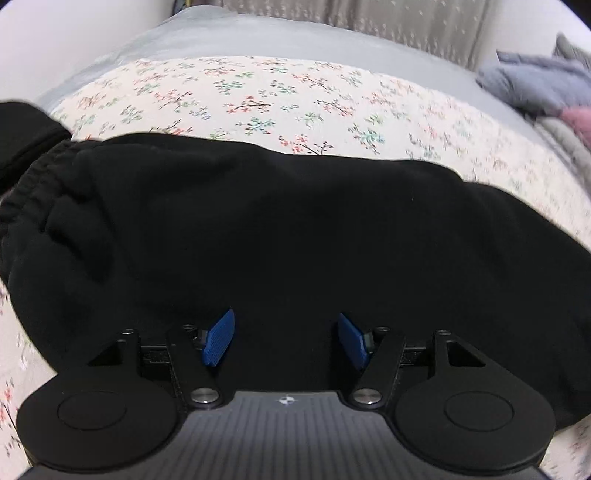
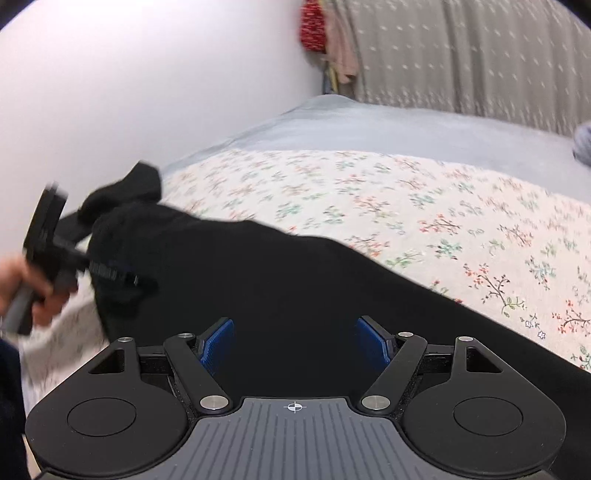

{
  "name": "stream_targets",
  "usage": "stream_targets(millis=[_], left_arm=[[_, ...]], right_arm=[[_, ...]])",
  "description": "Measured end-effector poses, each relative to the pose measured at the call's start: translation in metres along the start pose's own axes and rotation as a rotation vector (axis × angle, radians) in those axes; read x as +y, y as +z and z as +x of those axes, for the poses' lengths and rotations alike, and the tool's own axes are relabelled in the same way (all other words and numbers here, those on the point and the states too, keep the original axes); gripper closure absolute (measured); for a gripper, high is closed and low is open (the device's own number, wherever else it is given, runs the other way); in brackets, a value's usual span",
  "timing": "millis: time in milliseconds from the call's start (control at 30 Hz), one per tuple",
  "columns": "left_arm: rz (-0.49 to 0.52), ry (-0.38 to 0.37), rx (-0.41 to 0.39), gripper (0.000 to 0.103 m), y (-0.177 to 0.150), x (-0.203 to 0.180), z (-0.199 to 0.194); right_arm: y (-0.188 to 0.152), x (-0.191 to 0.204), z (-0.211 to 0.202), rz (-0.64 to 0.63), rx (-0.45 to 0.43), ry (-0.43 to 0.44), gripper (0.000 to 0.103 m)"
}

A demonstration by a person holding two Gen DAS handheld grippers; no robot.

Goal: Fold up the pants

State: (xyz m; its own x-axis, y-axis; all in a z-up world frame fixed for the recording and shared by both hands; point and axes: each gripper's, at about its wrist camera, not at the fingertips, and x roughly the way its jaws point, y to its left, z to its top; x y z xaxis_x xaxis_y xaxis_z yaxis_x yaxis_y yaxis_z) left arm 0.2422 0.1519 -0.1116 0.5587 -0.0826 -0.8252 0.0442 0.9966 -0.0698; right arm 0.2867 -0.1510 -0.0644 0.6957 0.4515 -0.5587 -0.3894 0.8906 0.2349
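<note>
1. On the floral bedspread (image 1: 258, 96) the black pants (image 1: 295, 221) lie spread sideways, filling the middle of the left wrist view from edge to edge.
2. At the far left of that view sits the gathered elastic waistband (image 1: 26, 192), puckered into small folds; the cloth runs smooth from there toward the right.
3. Low in the centre, the left gripper (image 1: 285, 338) hangs over the black cloth with its blue ribbed pads (image 1: 218, 338) spread wide and nothing pinched between them.
4. On its grey ridged body is a small white round crosshair mark (image 1: 285, 400), the only marking that can be made out.
5. At the upper right lies a pile of grey and pink clothes (image 1: 535, 85) on a plain grey sheet (image 1: 258, 37), with a pale dotted curtain (image 1: 406, 22) behind.
6. In the right wrist view, the left hand (image 2: 26, 291) shows at the far left, blurred, gripping its tool beside a bunched, raised end of the pants; how the tongs stand cannot be told from this angle.
7. Behind it rises a white wall (image 2: 147, 92), and further right a red item (image 2: 312, 26) hangs by the curtain.
8. Low in the centre, the right gripper (image 2: 295, 343) is over the pants, its blue pads likewise held apart and gripping nothing.
9. Its body bears the same white crosshair mark.
</note>
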Motion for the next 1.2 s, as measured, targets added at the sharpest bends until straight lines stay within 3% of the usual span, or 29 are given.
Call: stream_targets(millis=[167,267,367,467,800,933,1200], left_arm=[[-0.032,-0.025,0.001,0.037,0.006,0.006,0.002],[-0.012,-0.01,-0.005,0.037,0.007,0.003,0.003],[0.026,0.004,-0.008,0.037,0.003,0.001,0.002],[0.028,-0.009,-0.003,0.037,0.003,0.004,0.0],[0.038,0.0,0.003,0.036,0.004,0.0,0.002],[0.04,0.005,0.0,0.035,0.004,-0.001,0.003],[0.049,0.012,-0.005,0.034,0.004,-0.003,0.004]], right_arm=[[0.034,-0.019,0.041,0.074,-0.001,0.021,0.029],[0.053,-0.032,0.078,0.148,0.004,0.003,0.023],[0.065,-0.046,0.116,0.244,0.056,0.009,0.022],[0.06,-0.049,0.145,0.306,0.139,0.091,0.022],[0.051,-0.023,0.102,0.189,0.075,0.27,0.023],[0.043,-0.009,0.097,0.106,0.127,0.251,0.023],[0.015,0.027,0.079,-0.071,0.114,0.216,0.022]])
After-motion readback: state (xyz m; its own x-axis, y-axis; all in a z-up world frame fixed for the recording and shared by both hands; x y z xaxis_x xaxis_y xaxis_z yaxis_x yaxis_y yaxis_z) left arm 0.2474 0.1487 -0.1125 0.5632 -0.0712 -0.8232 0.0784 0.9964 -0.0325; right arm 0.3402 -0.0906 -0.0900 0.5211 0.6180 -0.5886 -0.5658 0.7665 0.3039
